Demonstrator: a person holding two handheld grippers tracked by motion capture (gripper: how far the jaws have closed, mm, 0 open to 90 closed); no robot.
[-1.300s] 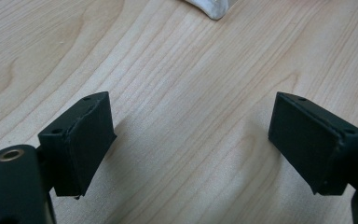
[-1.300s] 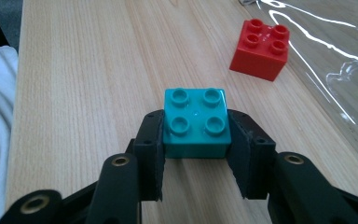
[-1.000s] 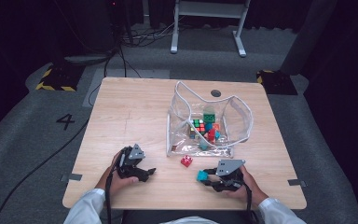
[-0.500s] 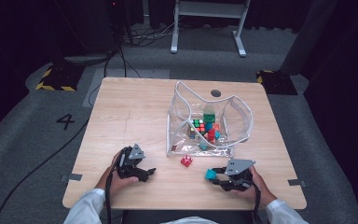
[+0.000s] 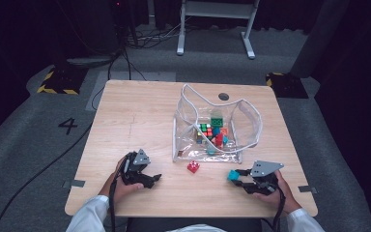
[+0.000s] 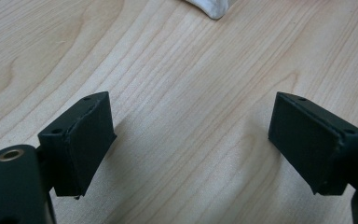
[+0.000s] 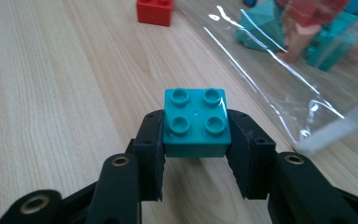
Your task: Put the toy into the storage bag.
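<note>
Right tool (image 7: 195, 140) clamped on teal brick (image 7: 196, 122), near right of table (image 5: 125, 121), just near the clear bag (image 5: 241, 125). Red brick (image 5: 192, 166) lies left of it. Left tool (image 6: 189, 140) wide, empty, near left.

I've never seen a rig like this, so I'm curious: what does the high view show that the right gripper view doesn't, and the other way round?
High view: the whole wooden table, the left gripper with its jaws apart, the person's sleeves, and the clear bag standing open.

Right gripper view: the four studs on the teal brick and both pads pressed against its sides.

Both: the right gripper shut on that brick, the red brick, and the toys in the bag.
</note>
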